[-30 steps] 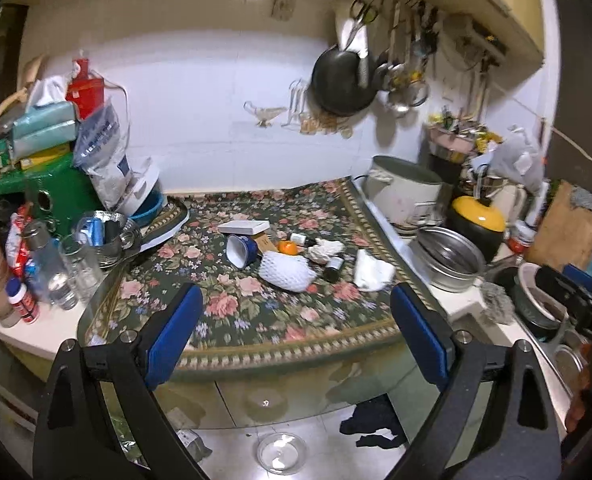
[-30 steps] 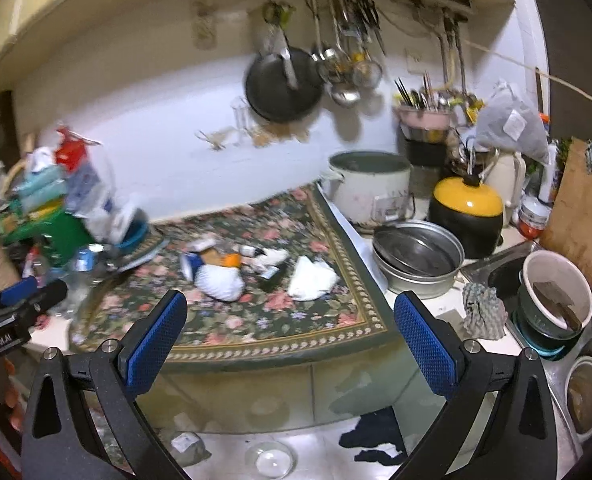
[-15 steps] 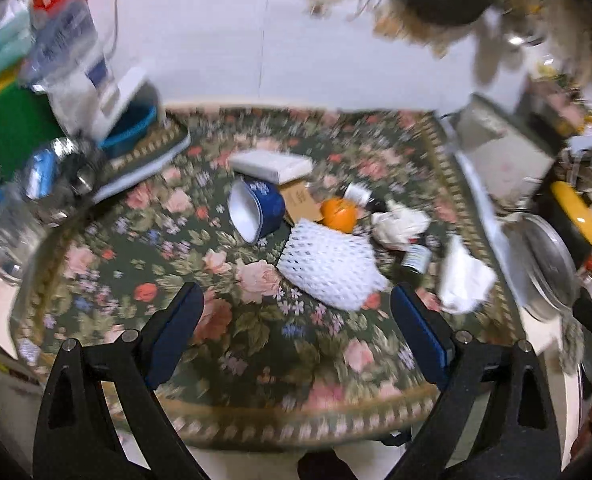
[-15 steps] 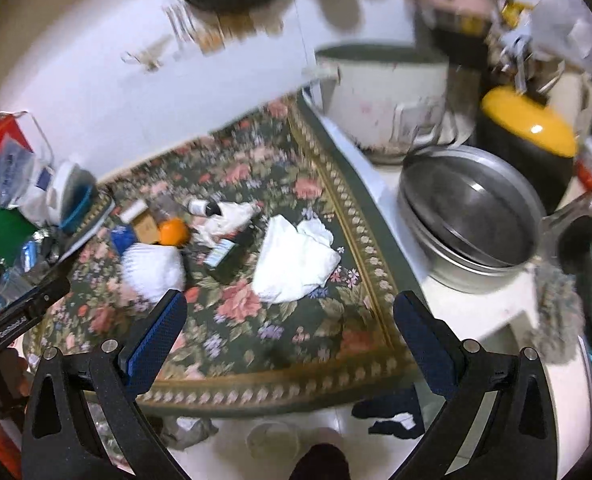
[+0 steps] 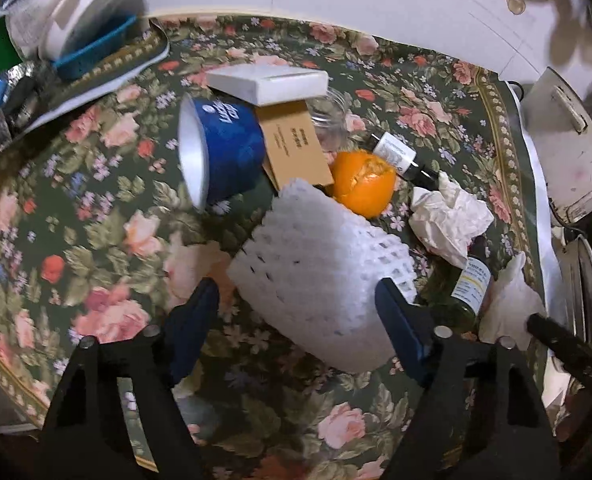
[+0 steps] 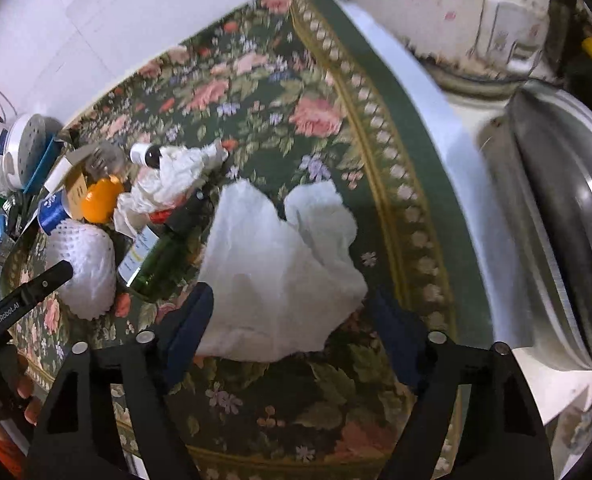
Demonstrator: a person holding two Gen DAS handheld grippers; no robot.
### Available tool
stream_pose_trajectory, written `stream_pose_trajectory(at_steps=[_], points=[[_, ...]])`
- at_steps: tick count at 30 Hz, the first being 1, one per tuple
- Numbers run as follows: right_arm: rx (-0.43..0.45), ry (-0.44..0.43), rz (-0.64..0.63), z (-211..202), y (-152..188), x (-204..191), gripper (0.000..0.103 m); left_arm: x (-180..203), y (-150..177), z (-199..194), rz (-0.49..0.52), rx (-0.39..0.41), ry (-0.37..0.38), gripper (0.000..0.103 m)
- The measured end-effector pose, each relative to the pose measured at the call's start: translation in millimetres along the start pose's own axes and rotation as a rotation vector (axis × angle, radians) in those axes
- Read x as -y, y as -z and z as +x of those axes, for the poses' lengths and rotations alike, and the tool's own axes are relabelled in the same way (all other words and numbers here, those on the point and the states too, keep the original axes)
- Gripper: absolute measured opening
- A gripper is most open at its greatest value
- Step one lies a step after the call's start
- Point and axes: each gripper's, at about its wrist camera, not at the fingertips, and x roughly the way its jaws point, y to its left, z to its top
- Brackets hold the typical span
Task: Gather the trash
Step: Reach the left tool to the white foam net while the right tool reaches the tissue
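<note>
Already each hand has its own target straight ahead on the bench: the left gripper point(image 5: 296, 316), fingers spread wide and empty, straddles the foam net point(image 5: 319, 276), while the right gripper point(image 6: 292, 320), equally open, seemingly brackets the crumpled tissue point(image 6: 280, 264).
</note>
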Motion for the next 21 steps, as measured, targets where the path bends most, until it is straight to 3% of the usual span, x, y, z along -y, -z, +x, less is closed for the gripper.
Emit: stream_pose_trajectory(at_steps=[5,7,8,9,13,21], points=[[-0.055,-0.006,-0.040,13.2,5.4,-4.4,0.048,7.8,2.4,-1.3,-0.004,0.019,0.035,0.050],[-0.049,0.016,-0.066,14.4,3.4,-8.2,0.033,12.2,3.1,-4.7,0.015,0.032,0.023,0.038],[-0.051,0.010,-0.077,12.9,5.4,-9.2,0.017,12.0,3.7,-6.7,0.021,0.037,0.018,0.033],[-0.058,0.004,-0.078,14.3,4.4,-9.8,0.009,11.1,4.3,-9.1,0.027,0.042,0.012,0.024],[-0.040,-0.016,-0.069,7.5,8.6,-14.3,0.007,3.7,7.6,-19.7,0.024,0.050,0.026,0.017],[0.084,-0.018,-0.098,-44.3,29.7,-58.1,0.006,-16.2,28.8,-72.6,0.099,0.146,0.037,0.013]])
